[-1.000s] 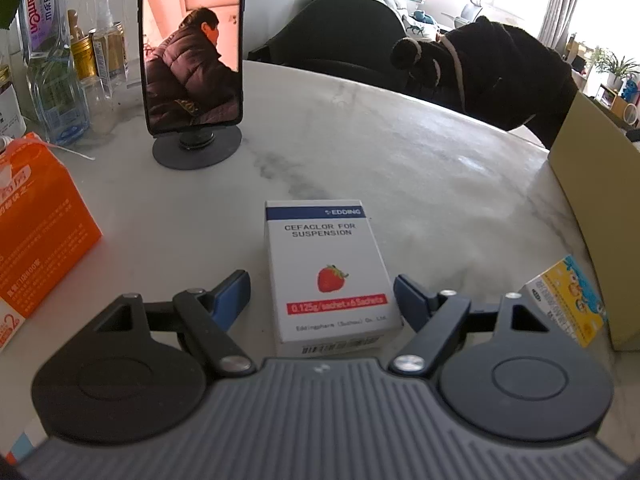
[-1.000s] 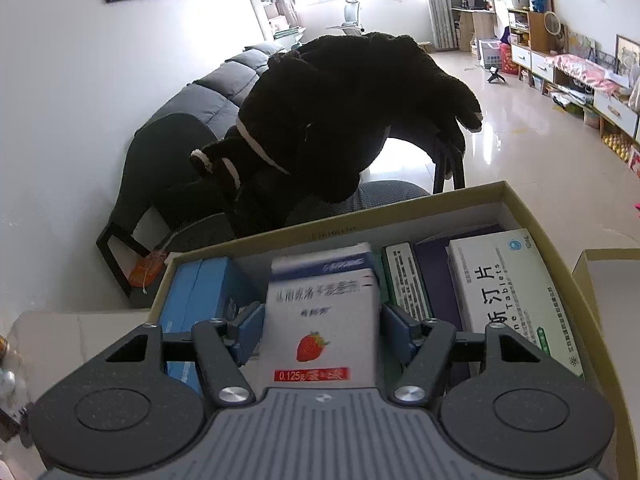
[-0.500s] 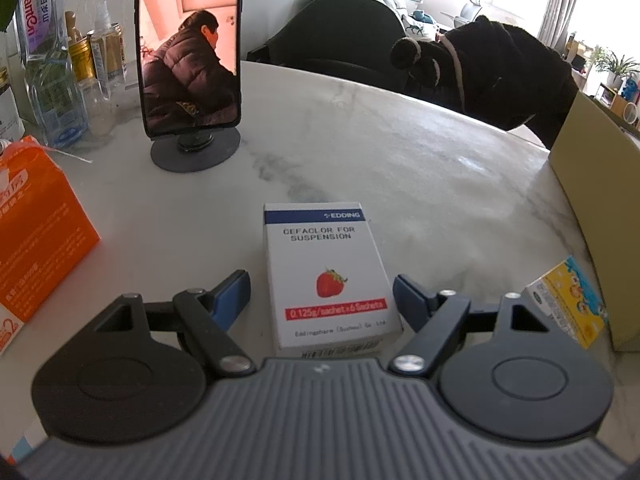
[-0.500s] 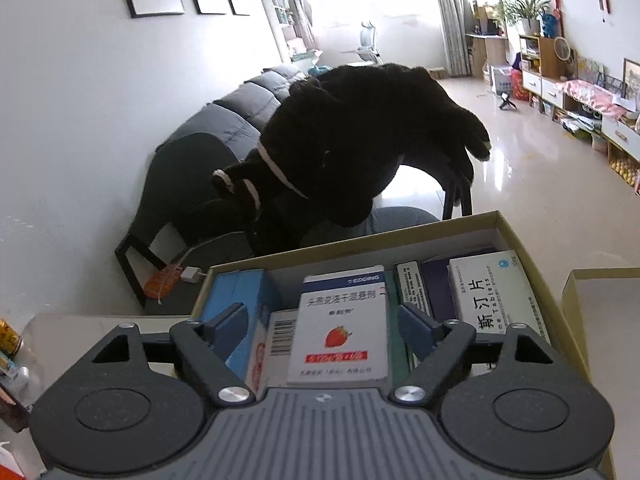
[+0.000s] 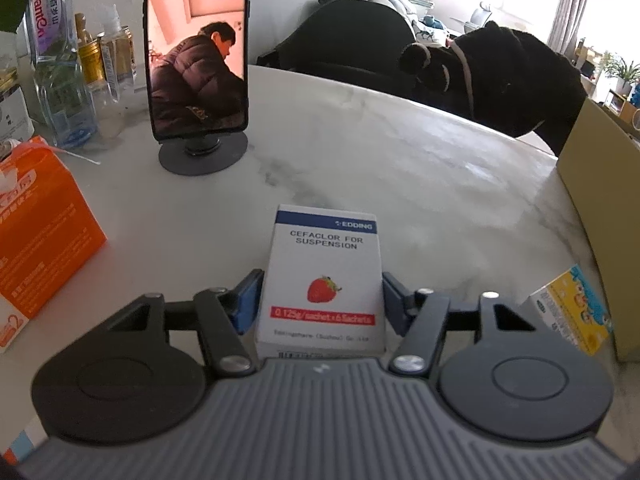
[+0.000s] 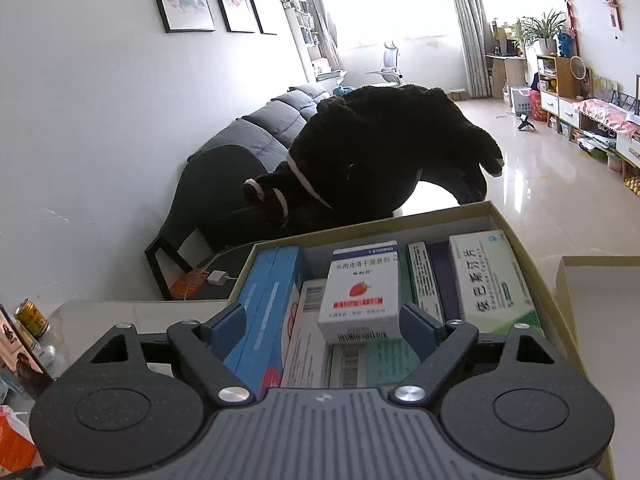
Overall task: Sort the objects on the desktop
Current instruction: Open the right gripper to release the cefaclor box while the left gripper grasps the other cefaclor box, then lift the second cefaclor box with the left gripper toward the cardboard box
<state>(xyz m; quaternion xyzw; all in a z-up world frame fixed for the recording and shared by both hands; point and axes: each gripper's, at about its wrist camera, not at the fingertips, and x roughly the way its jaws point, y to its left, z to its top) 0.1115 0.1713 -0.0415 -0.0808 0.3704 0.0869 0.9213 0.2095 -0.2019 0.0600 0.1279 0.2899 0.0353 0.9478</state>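
A white Cefaclor medicine box (image 5: 324, 264) with a strawberry picture lies flat on the marble table (image 5: 400, 168). My left gripper (image 5: 320, 280) is shut on it, one blue pad against each long side. In the right wrist view a matching strawberry box (image 6: 360, 288) lies on other packs inside the open cardboard box (image 6: 360, 232). My right gripper (image 6: 322, 312) hangs open above and just short of it, holding nothing; the right pad is close to the box and the left pad stands well clear.
A phone on a round stand (image 5: 196, 52), several bottles (image 5: 56, 60) and an orange carton (image 5: 36, 232) stand to the left. A small yellow pack (image 5: 572, 308) lies beside the cardboard box wall (image 5: 600, 184). The box holds a blue pack (image 6: 268, 304) and a green-white tablet box (image 6: 488, 276).
My left gripper's fingers have closed onto the Cefaclor box. My right gripper has opened, left its strawberry box in the cardboard box and drawn back.
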